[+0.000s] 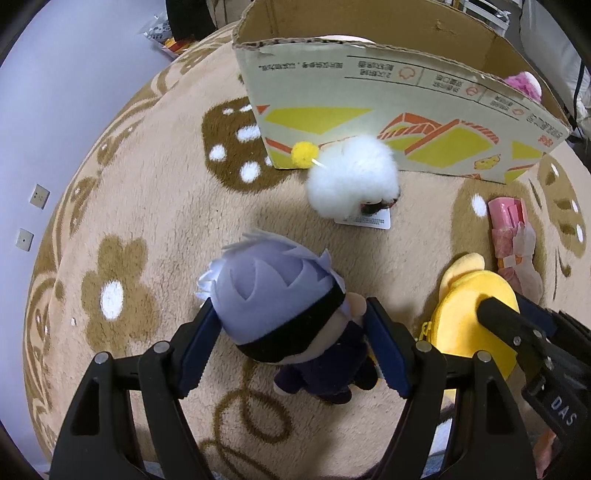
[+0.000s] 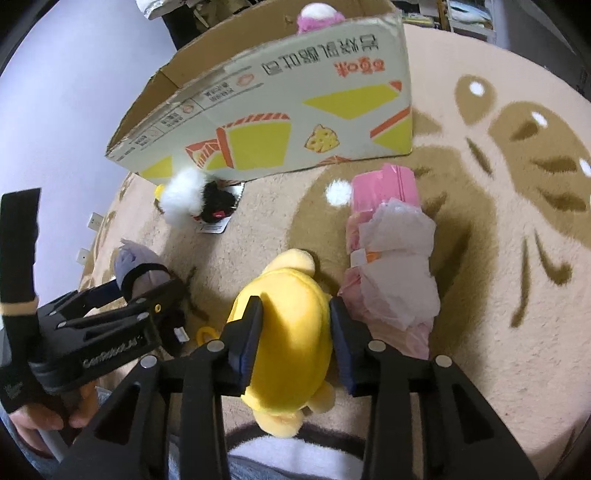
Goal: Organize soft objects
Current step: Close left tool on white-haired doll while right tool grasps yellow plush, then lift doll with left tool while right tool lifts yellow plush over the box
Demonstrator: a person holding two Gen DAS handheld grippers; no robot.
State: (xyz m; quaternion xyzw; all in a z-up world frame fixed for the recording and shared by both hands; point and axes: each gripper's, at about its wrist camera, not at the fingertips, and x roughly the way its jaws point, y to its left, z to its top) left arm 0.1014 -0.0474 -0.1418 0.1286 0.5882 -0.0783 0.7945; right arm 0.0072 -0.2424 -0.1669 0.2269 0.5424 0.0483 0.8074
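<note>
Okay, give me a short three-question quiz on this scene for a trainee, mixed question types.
1. True or false: the left gripper has its jaws on either side of the yellow plush.
2. Multiple choice: where does the white fluffy toy lie? A) inside the cardboard box B) on the rug in front of the box C) in the right gripper
3. Fill in: the pink plush sits inside the ____.

Key: 1 false, the left jaws flank the grey-haired doll; the right jaws flank the yellow plush. 2 B. 3 cardboard box.
</note>
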